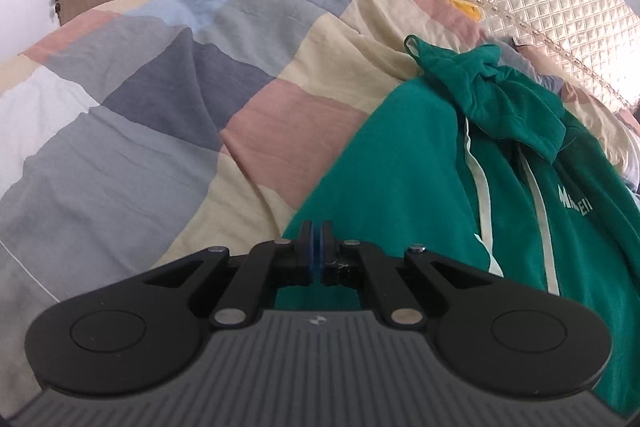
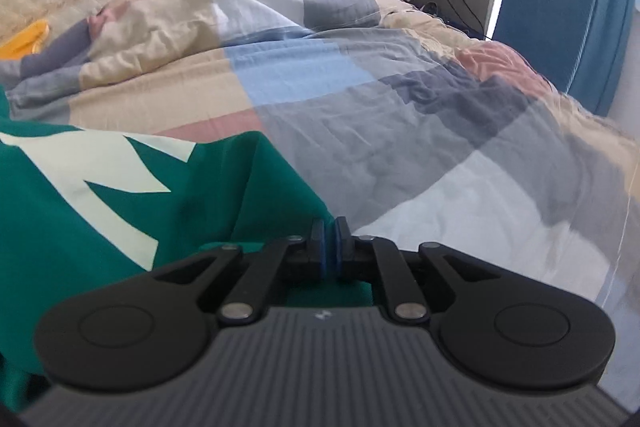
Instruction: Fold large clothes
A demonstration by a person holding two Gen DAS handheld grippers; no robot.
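Black linkage arms fill the bottom of both views; the left gripper (image 1: 316, 227) has its jaws pressed together at the near edge of the green hoodie (image 1: 420, 167), and the right gripper (image 2: 330, 227) likewise at the hoodie's other near corner (image 2: 120, 207), though whether cloth is actually pinched between the pads cannot be told. The hoodie lies on the patchwork quilt (image 1: 160, 87), lower right in the left view, lower left in the right view. Its hood (image 1: 480, 87) is bunched (drawstrings trailing), so folding looks barely begun, with most folds still to make
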